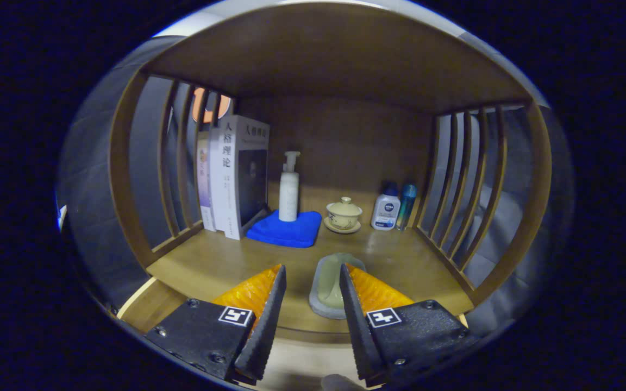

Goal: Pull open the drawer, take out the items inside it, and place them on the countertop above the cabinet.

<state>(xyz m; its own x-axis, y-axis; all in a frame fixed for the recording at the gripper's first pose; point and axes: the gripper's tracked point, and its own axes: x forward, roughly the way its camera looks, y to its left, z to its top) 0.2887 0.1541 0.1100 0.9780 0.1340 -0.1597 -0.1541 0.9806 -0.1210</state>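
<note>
I am looking into a wooden shelf bay whose countertop [210,266] is a smooth light-brown board, roofed by a darker wooden panel [324,54] and closed at the back by a plain wooden wall. Slatted wooden sides [174,163] fence it on both flanks, and dark booth cloth shows through the gaps.

My landmark is the soap dish [328,288], a pale green dish on a grey base lying on the front part of the countertop. My gripper [313,282] hangs with its fingers [269,309] spread apart, one on either side of the soap dish; whether the near finger edges touch it I cannot tell, and they are not pressed on it.

Beyond the soap dish and to its left lies a folded blue cloth [286,228] with a white pump bottle [289,190] standing upright on it. Further left of that stand several books [237,174], upright against the slats. Straight behind the soap dish sits a small lidded cup [344,213] on a saucer. Behind and to the right stand a white bottle [386,209] and, just beside it, a slim teal bottle [407,203] near the right slats.
</note>
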